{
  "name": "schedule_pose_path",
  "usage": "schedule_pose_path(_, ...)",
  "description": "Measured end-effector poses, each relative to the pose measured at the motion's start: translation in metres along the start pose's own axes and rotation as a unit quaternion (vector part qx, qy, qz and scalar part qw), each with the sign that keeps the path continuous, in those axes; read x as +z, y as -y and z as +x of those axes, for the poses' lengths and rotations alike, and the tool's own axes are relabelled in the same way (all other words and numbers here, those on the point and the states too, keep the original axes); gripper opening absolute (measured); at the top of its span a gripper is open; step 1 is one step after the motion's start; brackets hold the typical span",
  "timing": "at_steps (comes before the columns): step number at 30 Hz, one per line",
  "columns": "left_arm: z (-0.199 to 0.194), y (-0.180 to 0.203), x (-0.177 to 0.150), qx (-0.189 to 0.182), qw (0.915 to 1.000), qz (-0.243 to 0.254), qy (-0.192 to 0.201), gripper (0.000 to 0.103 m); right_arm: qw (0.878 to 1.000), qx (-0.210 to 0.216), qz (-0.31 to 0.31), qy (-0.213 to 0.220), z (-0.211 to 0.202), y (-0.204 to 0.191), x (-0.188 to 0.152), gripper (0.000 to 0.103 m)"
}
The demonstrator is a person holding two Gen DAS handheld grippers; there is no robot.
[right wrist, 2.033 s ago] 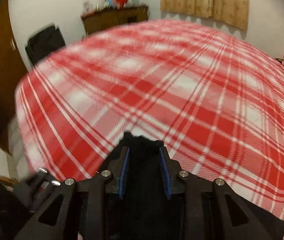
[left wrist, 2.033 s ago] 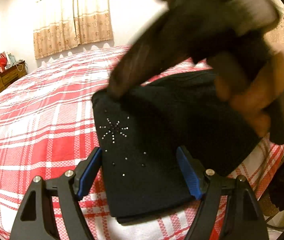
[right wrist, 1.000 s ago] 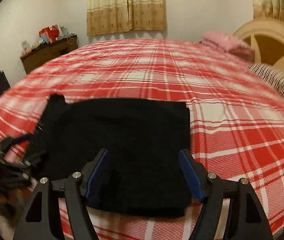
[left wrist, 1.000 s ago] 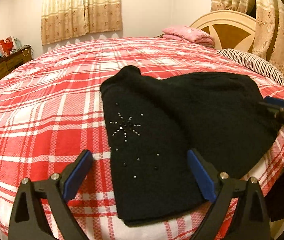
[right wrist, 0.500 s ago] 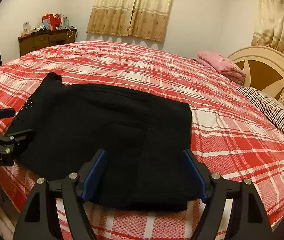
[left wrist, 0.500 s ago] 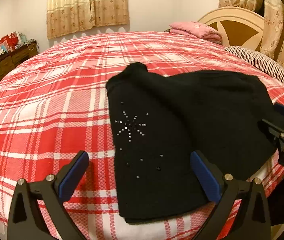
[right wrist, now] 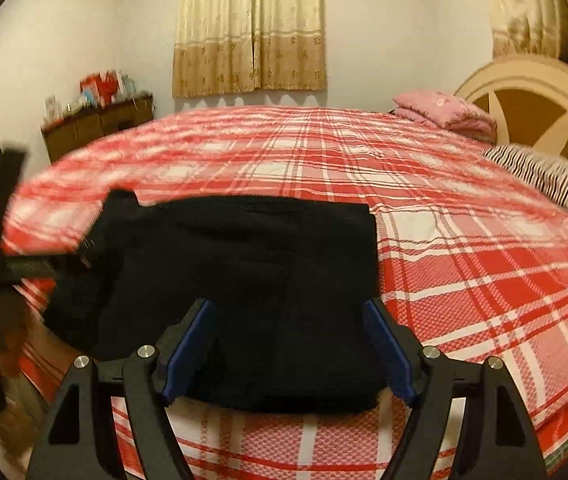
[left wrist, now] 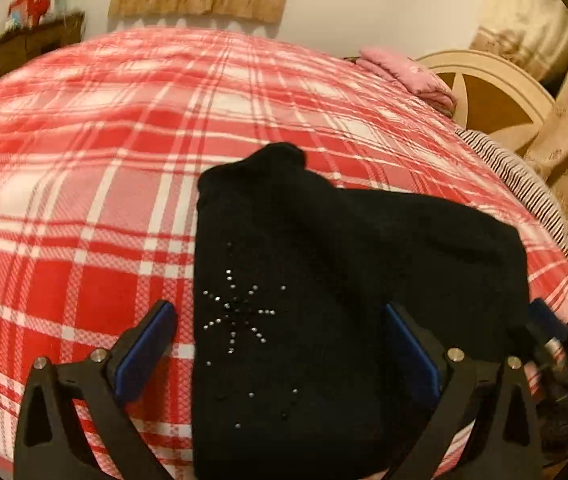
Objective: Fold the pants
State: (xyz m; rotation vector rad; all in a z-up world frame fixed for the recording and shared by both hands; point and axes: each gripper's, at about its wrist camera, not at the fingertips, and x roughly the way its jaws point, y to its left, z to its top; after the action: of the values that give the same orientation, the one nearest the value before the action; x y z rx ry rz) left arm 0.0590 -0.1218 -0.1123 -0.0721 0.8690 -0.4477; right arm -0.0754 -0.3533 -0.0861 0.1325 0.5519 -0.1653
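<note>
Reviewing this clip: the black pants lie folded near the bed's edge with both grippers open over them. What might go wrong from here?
1. The black pants lie close to the near edge of the plaid bed; a push or tug might slide them off.
2. A corner sticks out past the fold, so another fold may come out uneven.
3. The left gripper and right gripper hover close together and might collide.

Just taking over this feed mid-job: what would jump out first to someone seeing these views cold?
The folded black knit pants lie at the near edge of the red-and-white plaid bedspread, a star of small silver studs glinting on their left part. Both tools hover open over them with nothing gripped: the left tool and the right tool. At the far right, a folded pink blanket sits by the cream round headboard.
</note>
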Motion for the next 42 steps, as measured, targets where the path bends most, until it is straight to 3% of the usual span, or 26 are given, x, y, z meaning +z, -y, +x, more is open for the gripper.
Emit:
schedule_pose_path(4,-0.003,0.005,-0.007,0.0,0.9998,0.022,0.003,0.103,0.993,0.007,0.109,0.043,-0.016,0.042,0.005,0.078)
schedule_pose_path(7,-0.006,0.004,-0.008,-0.001,0.9998,0.016,0.007,0.1,0.985,0.021,0.171,0.014,-0.004,0.067,-0.002,0.078)
schedule_pose_path(10,-0.009,0.007,-0.012,0.003,0.9998,0.016,0.009,0.096,0.994,-0.006,0.11,0.0,0.003,0.046,-0.003,0.078)
schedule_pose_path(13,-0.01,0.01,-0.014,0.005,0.9997,0.023,0.008,0.092,0.994,0.039,0.097,-0.022,0.015,0.03,-0.008,0.078)
schedule_pose_path(15,-0.011,0.01,-0.013,0.003,0.9997,0.022,0.006,0.09,0.994,0.043,0.094,-0.029,0.017,0.02,-0.012,0.079)
schedule_pose_path(20,-0.016,0.009,-0.013,-0.017,0.9998,0.012,-0.003,0.073,0.979,0.113,0.165,-0.033,0.017,0.028,-0.012,0.079)
schedule_pose_path(23,-0.017,0.004,-0.012,-0.034,0.9994,-0.002,-0.007,0.063,0.978,0.119,0.169,-0.035,0.019,0.027,-0.013,0.078)
schedule_pose_path(24,-0.017,0.0,-0.011,-0.044,0.9989,-0.013,-0.008,0.06,0.979,0.112,0.167,-0.034,0.021,0.027,-0.013,0.075)
schedule_pose_path(25,-0.017,-0.002,-0.009,-0.052,0.9984,-0.02,-0.009,0.05,0.981,0.104,0.158,-0.037,0.022,0.025,-0.012,0.059)
schedule_pose_path(26,-0.017,-0.004,-0.008,-0.065,0.9973,-0.031,-0.011,0.045,0.984,0.092,0.146,-0.045,0.026,0.025,-0.012,0.037)
schedule_pose_path(27,-0.017,-0.006,-0.008,-0.073,0.9966,-0.038,-0.012,0.043,0.984,0.093,0.145,-0.049,0.029,0.028,-0.013,0.034)
schedule_pose_path(29,-0.018,0.0,-0.01,-0.067,0.9974,-0.024,-0.009,0.04,0.986,0.088,0.132,-0.052,0.029,0.027,-0.014,0.031)
schedule_pose_path(32,-0.023,0.01,-0.01,-0.046,0.9989,0.007,0.007,0.035,0.996,0.041,0.062,-0.049,0.024,0.006,-0.007,0.028)
schedule_pose_path(37,-0.038,0.006,-0.001,-0.047,0.9982,0.009,0.036,0.03,0.998,0.05,0.044,-0.022,0.008,-0.005,0.009,0.026)
schedule_pose_path(42,-0.048,0.008,0.007,-0.015,0.9976,0.034,0.058,0.028,0.999,0.044,0.0,0.003,-0.004,-0.028,0.026,0.026)
